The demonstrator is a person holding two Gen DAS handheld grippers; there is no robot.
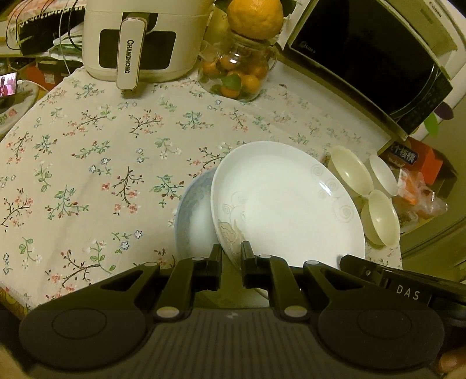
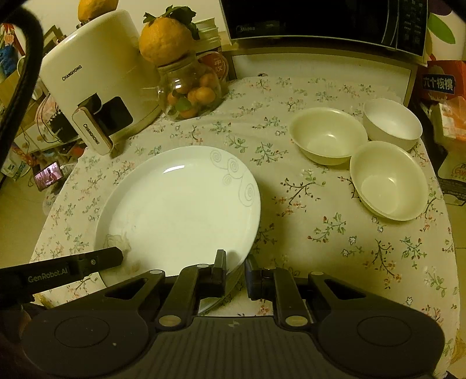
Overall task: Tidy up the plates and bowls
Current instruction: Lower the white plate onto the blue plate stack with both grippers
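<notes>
From the left wrist view, a counter covered in a flowered cloth carries a cream air fryer whose handle reads "CHANGHONG". Beside it stands a glass jar of small oranges with a large orange resting on its mouth. A black microwave at the upper right bears a faint brand mark that looks like "Midea", and an orange box beyond the counter edge shows Chinese characters. The left gripper has its jaws clenched on the near rim of a white plate with grey swirl decoration, holding it tilted over a blue-patterned plate that lies on the cloth. Three cream bowls sit close together just right of the plate. A dark arm marked "DAS" enters from the right. From the right wrist view, the right gripper grasps the same white plate by its near right rim, jaws nearly closed on the thin edge. The other gripper's arm at the left edge reads "GenRobot.AI". The three bowls stand upright at the right side of the counter, well apart from the plate. The air fryer shows "CHANGHONG" twice, on body and handle. The microwave reads "Midea".
</notes>
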